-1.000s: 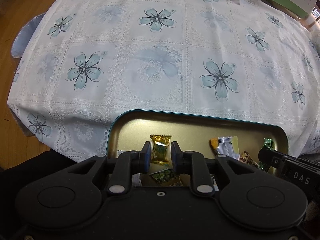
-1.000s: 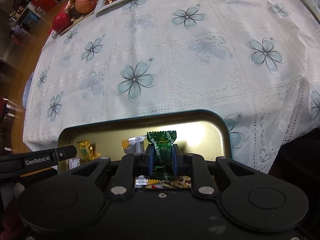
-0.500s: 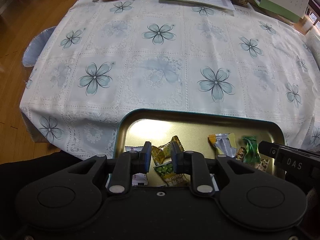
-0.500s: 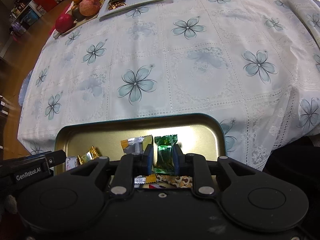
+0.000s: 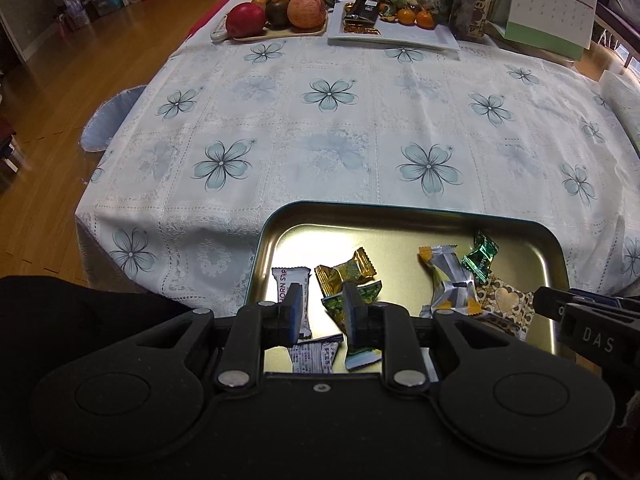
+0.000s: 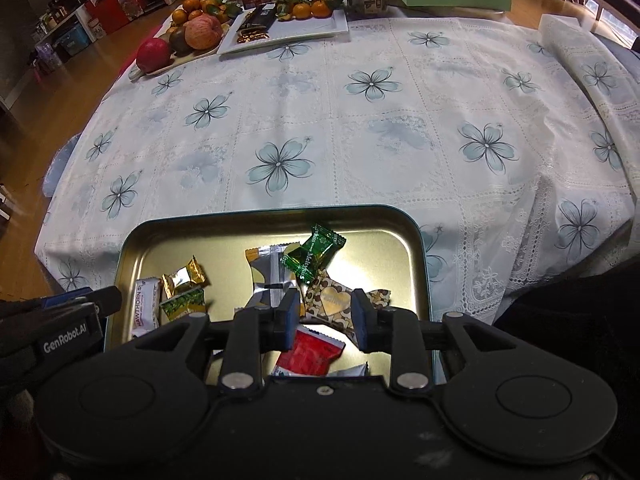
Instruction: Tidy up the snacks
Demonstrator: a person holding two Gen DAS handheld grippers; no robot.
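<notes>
A gold metal tray [image 5: 400, 228] [image 6: 168, 240] lies at the table's near edge and holds several wrapped snacks. A gold candy [image 5: 346, 270] [image 6: 184, 276], a white hawthorn bar [image 5: 290, 280] [image 6: 145, 304], a silver-orange packet [image 5: 448, 276] [image 6: 270, 272], a green candy [image 5: 480, 256] [image 6: 316, 252], a heart-print packet [image 5: 504, 304] [image 6: 330, 302] and a red packet [image 6: 310, 350] lie in it. My left gripper [image 5: 319, 310] is open and empty above the tray's left part. My right gripper [image 6: 324, 318] is open and empty above the heart-print packet.
The floral tablecloth [image 5: 328, 136] covers the table. At the far edge stand a fruit board [image 5: 276, 16] [image 6: 180, 40], a white plate of snacks [image 5: 392, 32] [image 6: 288, 26], jars and a desk calendar [image 5: 548, 4]. Wooden floor lies to the left.
Both grippers have let go of their candies into the tray, opened, and drawn back and up. The gold candy and green candy now lie loose in the tray.
</notes>
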